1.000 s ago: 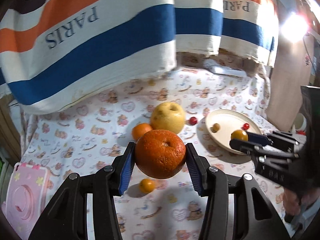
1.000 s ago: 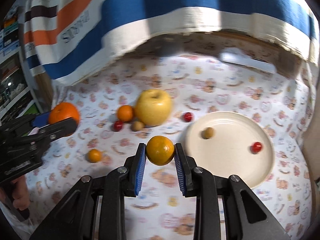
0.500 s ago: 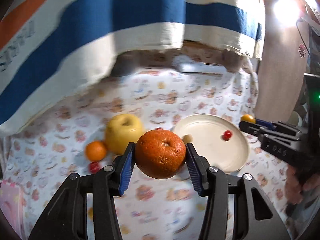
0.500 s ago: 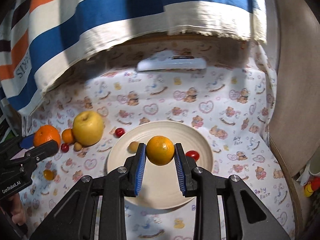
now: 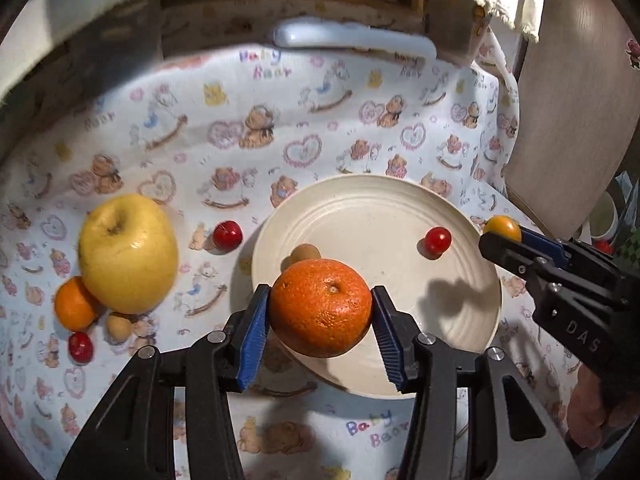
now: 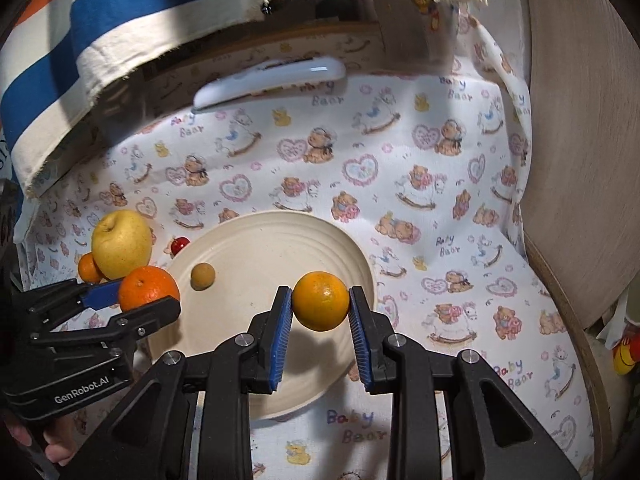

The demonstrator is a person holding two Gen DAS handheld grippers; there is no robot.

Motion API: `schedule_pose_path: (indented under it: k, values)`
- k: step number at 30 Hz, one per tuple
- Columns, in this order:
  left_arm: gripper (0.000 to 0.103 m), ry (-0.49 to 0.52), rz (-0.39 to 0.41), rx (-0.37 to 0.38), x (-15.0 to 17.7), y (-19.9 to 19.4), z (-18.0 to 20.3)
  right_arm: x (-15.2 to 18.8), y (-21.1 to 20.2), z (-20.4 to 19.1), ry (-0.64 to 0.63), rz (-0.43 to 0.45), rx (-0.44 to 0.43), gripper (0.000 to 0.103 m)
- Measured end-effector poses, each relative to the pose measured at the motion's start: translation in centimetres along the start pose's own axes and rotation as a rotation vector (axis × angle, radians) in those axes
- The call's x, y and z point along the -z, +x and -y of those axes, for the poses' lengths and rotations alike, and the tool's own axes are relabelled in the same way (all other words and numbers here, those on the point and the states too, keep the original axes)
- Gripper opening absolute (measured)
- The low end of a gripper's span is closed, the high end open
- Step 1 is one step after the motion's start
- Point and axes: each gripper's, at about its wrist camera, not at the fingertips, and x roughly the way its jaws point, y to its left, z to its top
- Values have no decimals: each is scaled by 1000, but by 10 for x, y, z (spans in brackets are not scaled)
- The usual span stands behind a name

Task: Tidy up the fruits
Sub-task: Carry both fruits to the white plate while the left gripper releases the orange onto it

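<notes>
Left wrist view: we see our left tongs [image 5: 320, 312] pinching a large, deep-orange, dimpled mandarin [image 5: 320, 307], held over the near-left rim of the round cream ceramic plate [image 5: 460, 304].
Right wrist view: our right tongs [image 6: 320, 312] pinch a smaller, smooth yellow-orange citrus [image 6: 321, 301] over the plate's near-right part.
On the plate: a small tan round fruit [image 6: 202, 276] and a red cherry tomato [image 5: 437, 241].
Off the plate: on the bear-print cloth of the counter [image 5: 304, 148] lie a big yellow apple [image 5: 128, 252], a small orange [image 5: 74, 304] touching it, another tan fruit [image 5: 119, 327] and two more red tomatoes [image 5: 227, 235], [image 5: 80, 346].
Task state: we judge both citrus ready to be set down; most of the fruit is not yet on the plate.
Risk, rolling: round fruit released on the sloped rim may roll off onto the cloth, or knock the small fruits.
Risk, collision: both tongs crowd one plate; lowering together could make them bump.
Only the left view shows: the tomato on the plate and the lower-left tomato.
Only the right view shows: the plate's near rim under the right tongs, and a yellow-and-red object [image 6: 624, 354] at the far right, too cropped to identify.
</notes>
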Motion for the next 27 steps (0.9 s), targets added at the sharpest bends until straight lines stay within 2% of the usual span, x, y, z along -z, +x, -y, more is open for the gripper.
schedule_pose_path:
  k: [2, 7, 11, 18, 27]
  values:
    - [48, -10, -18, 9, 1, 7, -4, 1, 5, 1, 8, -22, -13, 30]
    - [48, 17, 25, 43, 4, 8, -3, 4, 13, 0, 10, -47, -8, 30]
    - [49, 15, 19, 74, 6, 13, -2, 5, 17, 3, 22, -56, -7, 30]
    - [49, 44, 43, 26, 8, 15, -2, 9, 25, 4, 26, -81, -13, 30]
    - [49, 82, 54, -1, 9, 18, 0, 16, 29, -4, 1, -100, -17, 30]
